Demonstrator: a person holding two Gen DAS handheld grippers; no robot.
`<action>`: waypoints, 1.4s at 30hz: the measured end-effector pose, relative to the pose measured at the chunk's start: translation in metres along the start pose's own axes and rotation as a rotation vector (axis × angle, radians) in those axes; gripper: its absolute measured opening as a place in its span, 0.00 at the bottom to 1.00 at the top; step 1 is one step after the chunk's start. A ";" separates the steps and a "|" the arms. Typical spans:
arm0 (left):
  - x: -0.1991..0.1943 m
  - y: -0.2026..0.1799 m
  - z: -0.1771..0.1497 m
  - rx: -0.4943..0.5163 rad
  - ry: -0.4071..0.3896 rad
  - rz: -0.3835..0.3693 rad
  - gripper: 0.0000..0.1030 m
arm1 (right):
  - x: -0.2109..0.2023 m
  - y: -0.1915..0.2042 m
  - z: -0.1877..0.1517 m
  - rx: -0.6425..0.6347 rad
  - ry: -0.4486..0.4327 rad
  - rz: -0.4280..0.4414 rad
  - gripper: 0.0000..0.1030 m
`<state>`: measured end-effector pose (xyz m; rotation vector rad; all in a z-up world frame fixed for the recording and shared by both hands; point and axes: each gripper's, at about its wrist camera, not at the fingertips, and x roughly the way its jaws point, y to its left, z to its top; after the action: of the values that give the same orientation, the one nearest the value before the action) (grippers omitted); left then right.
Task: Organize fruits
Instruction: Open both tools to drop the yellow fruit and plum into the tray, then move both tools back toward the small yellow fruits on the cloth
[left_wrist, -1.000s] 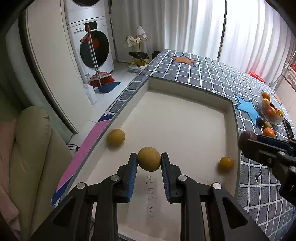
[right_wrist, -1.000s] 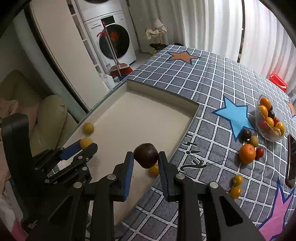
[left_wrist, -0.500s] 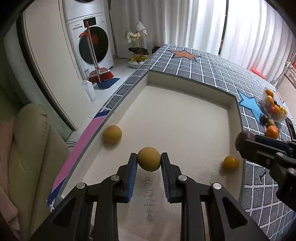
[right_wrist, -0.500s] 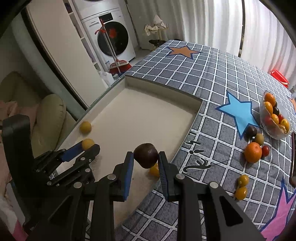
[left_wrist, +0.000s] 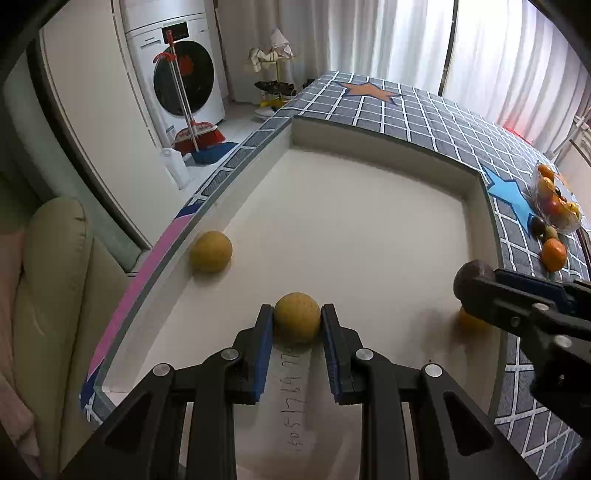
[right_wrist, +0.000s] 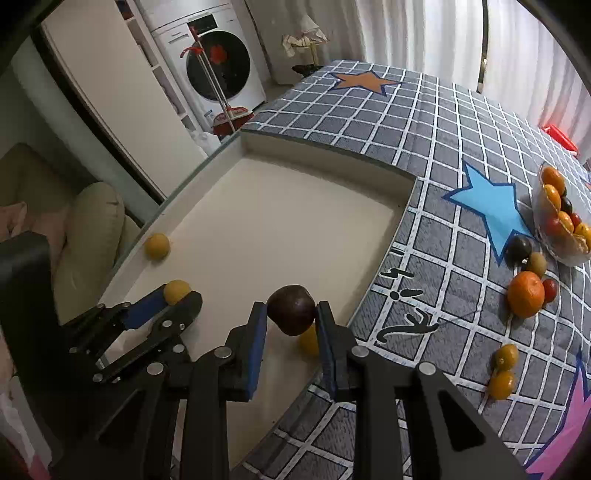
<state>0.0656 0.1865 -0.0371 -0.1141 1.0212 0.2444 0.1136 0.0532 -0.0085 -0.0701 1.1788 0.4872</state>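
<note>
The left tool (left_wrist: 297, 323) is clamped on a tan round fruit (left_wrist: 297, 316), low in the centre of the left wrist view, over the cream tray (left_wrist: 369, 229). A second tan fruit (left_wrist: 211, 251) lies against the tray's left wall; compared with a second ago it sits higher and further left in the frame, and the tray fills more of the view. The right tool (right_wrist: 291, 321) is closed around a dark purple fruit (right_wrist: 291, 309), just as before, at lower centre of the right wrist view above the tray's right edge. A small yellow fruit (right_wrist: 309, 341) peeks out beneath it, now largely hidden behind the right tool in the left wrist view. On the checked cloth of the counter (right_wrist: 424, 122), at right, lie an orange (right_wrist: 525, 294), smaller fruits and a clear bowl (right_wrist: 546, 236) of fruit, unmoved.
</note>
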 end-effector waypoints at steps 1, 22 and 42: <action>0.000 0.000 0.001 -0.001 0.001 0.002 0.26 | 0.002 0.000 0.000 0.002 0.006 0.000 0.29; -0.028 0.001 -0.006 -0.013 -0.096 -0.040 0.99 | -0.025 -0.002 -0.008 0.004 -0.041 -0.006 0.84; -0.080 -0.097 -0.058 0.190 -0.120 -0.109 0.99 | -0.076 -0.143 -0.125 0.310 -0.023 -0.144 1.00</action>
<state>0.0025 0.0686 -0.0012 0.0178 0.9105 0.0538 0.0404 -0.1370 -0.0177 0.1171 1.2052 0.1746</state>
